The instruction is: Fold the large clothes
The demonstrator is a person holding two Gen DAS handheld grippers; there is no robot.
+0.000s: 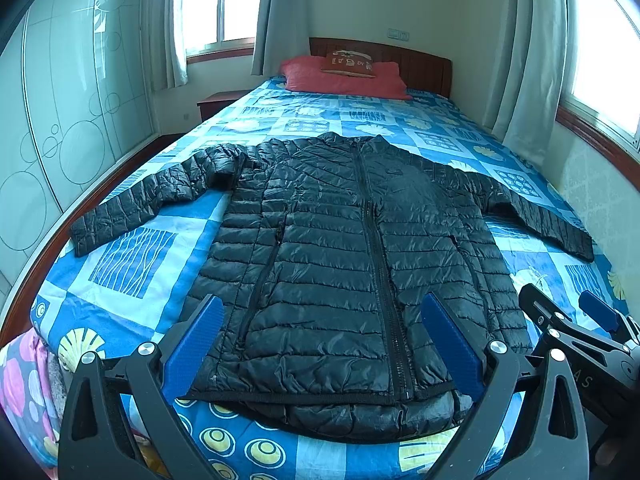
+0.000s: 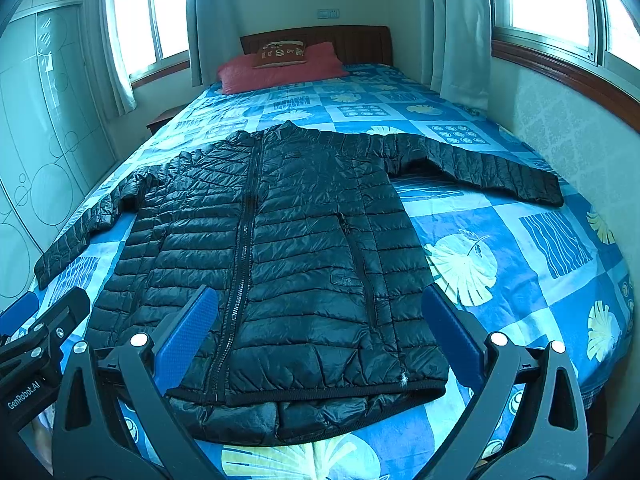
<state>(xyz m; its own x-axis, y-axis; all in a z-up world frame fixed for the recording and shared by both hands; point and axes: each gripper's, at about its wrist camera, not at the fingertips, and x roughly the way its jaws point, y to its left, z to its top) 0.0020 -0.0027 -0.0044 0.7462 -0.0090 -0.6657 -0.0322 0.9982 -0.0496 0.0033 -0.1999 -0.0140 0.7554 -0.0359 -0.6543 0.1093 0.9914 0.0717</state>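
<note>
A black quilted puffer jacket (image 1: pixel 344 248) (image 2: pixel 280 248) lies flat on the bed, zipped, front up, collar toward the headboard, both sleeves spread out to the sides. Its hem lies at the near edge of the bed. My left gripper (image 1: pixel 324 312) is open, hovering above the hem with its blue pads wide apart and nothing between them. My right gripper (image 2: pixel 320 304) is open too, over the hem's right half, also empty. Each gripper shows at the edge of the other's view: the right one (image 1: pixel 576 312), the left one (image 2: pixel 44 312).
The bed (image 1: pixel 132 260) has a blue patterned sheet, a red pillow (image 1: pixel 344 78) and a small brown cushion (image 1: pixel 348 63) at the headboard. A wall runs along the bed's right side (image 2: pixel 568 136). A glass wardrobe (image 1: pixel 72 120) and a nightstand (image 1: pixel 216 102) stand on the left.
</note>
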